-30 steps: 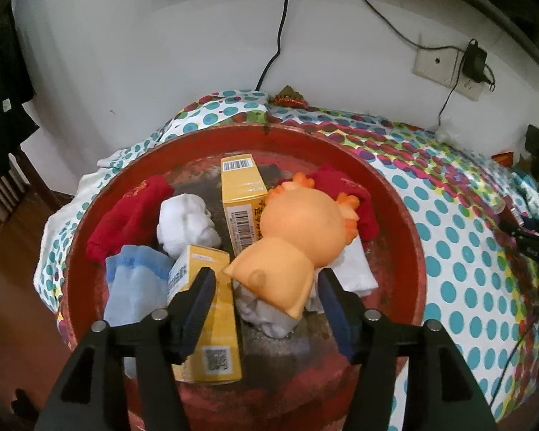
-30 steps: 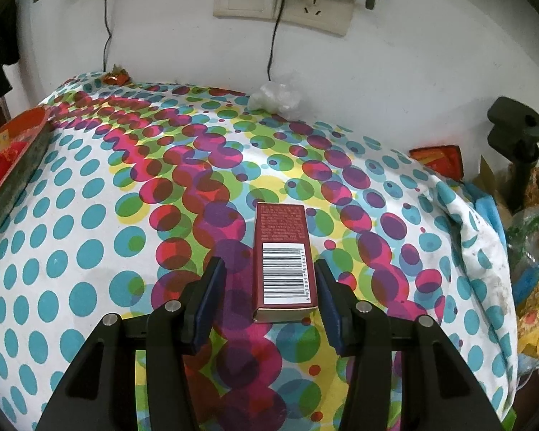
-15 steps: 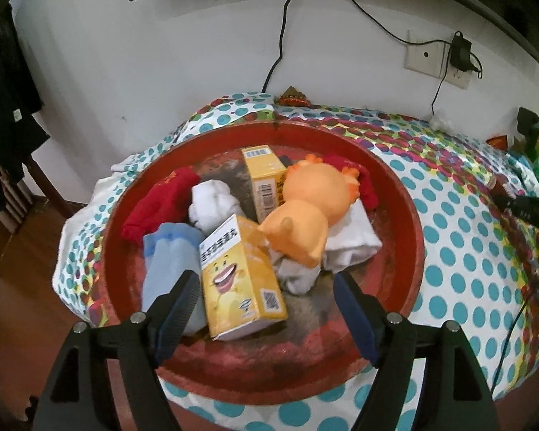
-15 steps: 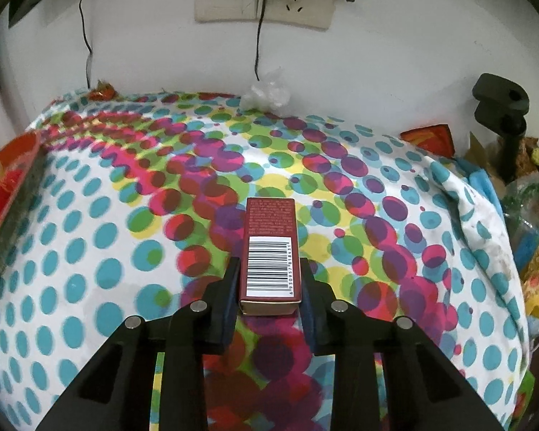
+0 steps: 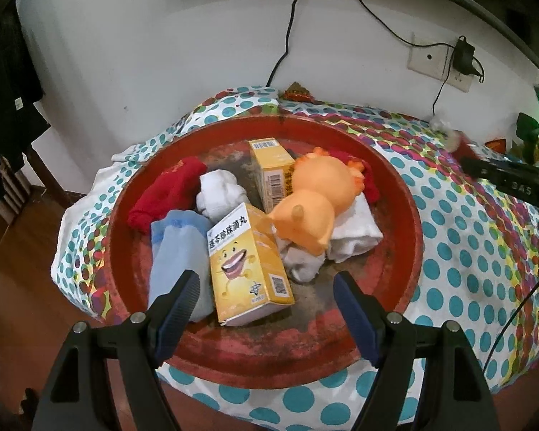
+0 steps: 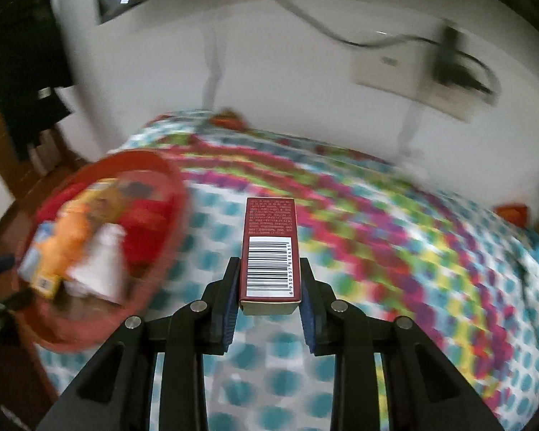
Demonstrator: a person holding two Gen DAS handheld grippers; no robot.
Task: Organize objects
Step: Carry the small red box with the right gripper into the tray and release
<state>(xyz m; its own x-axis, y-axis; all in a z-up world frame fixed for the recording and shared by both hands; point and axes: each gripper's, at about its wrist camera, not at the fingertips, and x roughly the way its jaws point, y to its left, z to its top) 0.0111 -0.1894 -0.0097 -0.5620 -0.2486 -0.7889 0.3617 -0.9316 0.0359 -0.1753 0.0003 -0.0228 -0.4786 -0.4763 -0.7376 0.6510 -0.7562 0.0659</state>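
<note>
- The polka-dot tablecloth [image 5: 460,251] covers the whole tabletop, leaving one soft work surface.
- The round red tray [image 5: 406,222] sits at the table's end as the collection point, so sorted goods pile inside it.
- In it lie an orange plush toy [image 5: 312,201], socks and a yellow cartoon box [image 5: 248,265], dropped loosely, the box resting partly on a blue sock [image 5: 176,251].
- The left gripper [image 5: 266,298] hovers over the tray's near rim, jaws wide apart and empty.
- The right gripper [image 6: 269,287] is clamped on a maroon barcode box [image 6: 271,248], held clear of the cloth, probably bound for the tray.
</note>
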